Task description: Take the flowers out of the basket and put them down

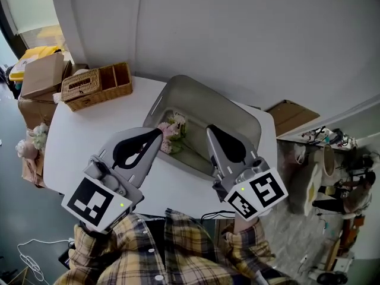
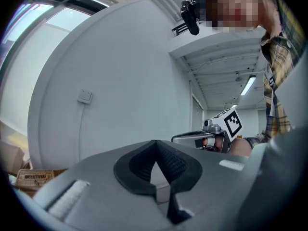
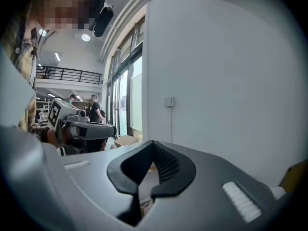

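Note:
A bunch of pale pink and white flowers point(image 1: 173, 133) lies inside a grey plastic basket point(image 1: 237, 116) in the middle of the white table point(image 1: 89, 136). My left gripper point(image 1: 158, 132) hangs over the basket's near left rim, its tip just beside the flowers in the head view. My right gripper point(image 1: 209, 128) hangs over the basket's near right side. On both, the jaws are shut with nothing between them. The two gripper views look over the shut jaws at the grey wall; neither shows the flowers clearly.
A wicker organiser point(image 1: 97, 85) stands at the table's far left corner. Cardboard boxes point(image 1: 40, 76) are stacked on the floor to the left, another box point(image 1: 291, 116) lies to the right. The curved grey wall point(image 1: 249, 34) rises right behind the table.

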`<action>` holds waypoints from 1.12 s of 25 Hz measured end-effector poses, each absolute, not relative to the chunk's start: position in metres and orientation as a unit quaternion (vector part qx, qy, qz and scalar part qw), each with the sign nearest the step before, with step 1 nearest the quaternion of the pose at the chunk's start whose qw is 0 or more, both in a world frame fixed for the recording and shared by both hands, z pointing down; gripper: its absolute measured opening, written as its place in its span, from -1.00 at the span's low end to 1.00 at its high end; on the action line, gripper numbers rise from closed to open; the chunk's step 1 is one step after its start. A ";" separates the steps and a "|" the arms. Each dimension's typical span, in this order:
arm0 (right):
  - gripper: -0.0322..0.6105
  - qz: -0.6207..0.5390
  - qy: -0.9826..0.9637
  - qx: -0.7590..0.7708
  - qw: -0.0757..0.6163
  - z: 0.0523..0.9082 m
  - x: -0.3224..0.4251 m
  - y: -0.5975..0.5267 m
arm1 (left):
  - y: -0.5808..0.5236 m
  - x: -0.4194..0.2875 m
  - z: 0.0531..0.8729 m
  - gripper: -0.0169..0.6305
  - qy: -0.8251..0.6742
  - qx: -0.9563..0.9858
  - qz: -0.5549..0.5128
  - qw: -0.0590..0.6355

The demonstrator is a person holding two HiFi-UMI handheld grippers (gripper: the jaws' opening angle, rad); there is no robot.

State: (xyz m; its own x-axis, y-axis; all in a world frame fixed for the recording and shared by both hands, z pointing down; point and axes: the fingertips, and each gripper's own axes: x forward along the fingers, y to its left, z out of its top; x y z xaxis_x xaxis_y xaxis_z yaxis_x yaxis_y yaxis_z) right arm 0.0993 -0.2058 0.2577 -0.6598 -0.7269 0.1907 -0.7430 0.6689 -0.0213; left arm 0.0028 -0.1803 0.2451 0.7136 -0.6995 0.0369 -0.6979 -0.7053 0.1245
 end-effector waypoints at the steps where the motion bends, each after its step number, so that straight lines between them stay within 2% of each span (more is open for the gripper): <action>1: -0.88 0.050 -0.910 0.402 0.090 0.259 0.100 -0.210 | -0.183 0.003 0.245 -0.90 -0.377 0.924 -0.008 0.066; 9: -0.88 0.074 -0.915 0.364 0.156 0.283 0.104 -0.240 | -0.199 0.001 0.253 -0.90 -0.378 0.923 -0.007 0.072; 11: -0.79 0.085 -0.917 0.348 0.178 0.293 0.104 -0.245 | -0.200 0.000 0.256 -0.90 -0.379 0.922 -0.007 0.076; 21: -0.61 0.127 -0.914 0.274 0.272 0.346 0.098 -0.261 | -0.206 -0.003 0.265 -0.90 -0.386 0.918 0.000 0.086; 28: -0.52 0.160 -0.886 0.238 0.364 0.410 0.107 -0.271 | -0.209 -0.007 0.271 -0.90 -0.394 0.915 0.004 0.089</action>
